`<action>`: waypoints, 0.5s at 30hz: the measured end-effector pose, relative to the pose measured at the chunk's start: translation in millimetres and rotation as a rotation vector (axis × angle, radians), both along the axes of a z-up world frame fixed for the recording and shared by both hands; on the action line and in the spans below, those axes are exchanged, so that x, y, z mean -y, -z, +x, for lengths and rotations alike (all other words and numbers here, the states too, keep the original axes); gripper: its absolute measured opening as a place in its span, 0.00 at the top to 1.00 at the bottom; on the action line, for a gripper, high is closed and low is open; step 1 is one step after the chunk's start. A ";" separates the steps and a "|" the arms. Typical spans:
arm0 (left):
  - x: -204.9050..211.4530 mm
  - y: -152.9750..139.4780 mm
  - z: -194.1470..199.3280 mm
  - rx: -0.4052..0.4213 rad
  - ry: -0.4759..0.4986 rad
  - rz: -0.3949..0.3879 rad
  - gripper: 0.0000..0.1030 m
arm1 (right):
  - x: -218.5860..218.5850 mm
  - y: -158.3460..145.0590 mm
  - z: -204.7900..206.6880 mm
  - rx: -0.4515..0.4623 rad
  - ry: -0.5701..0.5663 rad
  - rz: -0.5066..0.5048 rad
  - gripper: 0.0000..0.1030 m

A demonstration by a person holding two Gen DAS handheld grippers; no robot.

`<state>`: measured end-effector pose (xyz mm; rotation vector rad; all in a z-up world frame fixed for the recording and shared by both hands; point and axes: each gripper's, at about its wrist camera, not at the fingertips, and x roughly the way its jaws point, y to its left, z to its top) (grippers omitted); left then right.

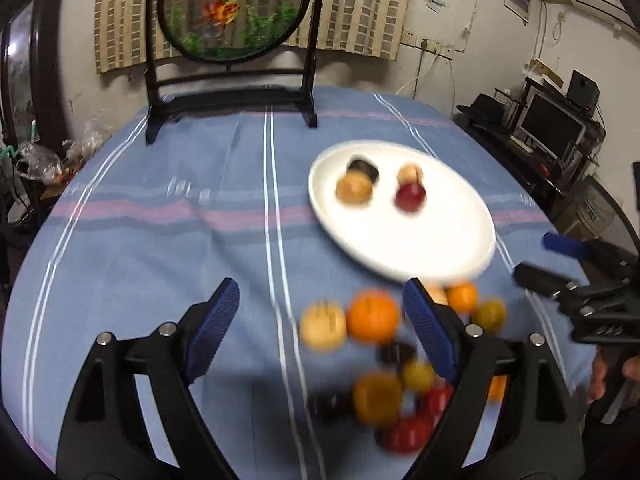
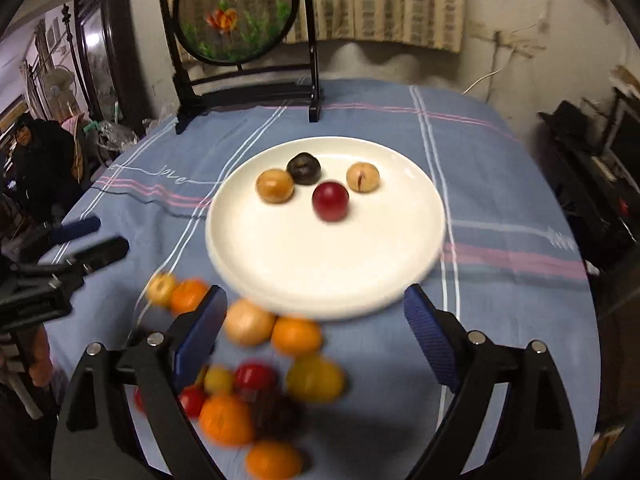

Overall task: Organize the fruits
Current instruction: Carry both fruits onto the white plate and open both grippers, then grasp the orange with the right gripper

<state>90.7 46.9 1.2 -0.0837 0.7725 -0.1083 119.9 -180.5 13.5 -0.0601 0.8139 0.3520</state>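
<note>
**Four fruits on the plate, the rest heaped on the cloth, both grippers empty**

A round table under a blue striped cloth (image 2: 500,208) fills both views. At its far edge stands a dark wooden stand (image 1: 230,92) holding a round panel (image 1: 234,8) painted with goldfish, in front of a checked curtain (image 1: 360,4).

A white plate (image 2: 320,264) lies on the cloth, right of centre in the left wrist view and central in the right wrist view. Four small fruits sit on its far half: a tan one (image 2: 275,186) touching a dark one (image 2: 303,168), a red one (image 2: 330,201) nearer the camera, and a pale one (image 2: 362,177) just beside it to the right.

On the cloth just in front of the plate lies a loose pile of fruit (image 2: 256,380), blurred: oranges, yellow ones, red ones, a pale one and a dark one, mostly touching one another.

The left gripper (image 1: 320,304) has its blue-padded jaws spread wide with nothing between the pads; it hangs over the near part of the pile. The right gripper (image 2: 316,308) is likewise spread wide and empty, above the plate's near rim and the pile.
</note>
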 end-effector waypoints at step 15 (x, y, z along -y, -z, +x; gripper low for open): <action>26.9 35.2 -84.6 -0.058 0.104 0.009 0.16 | 13.1 51.9 -82.5 -0.077 0.046 0.004 0.04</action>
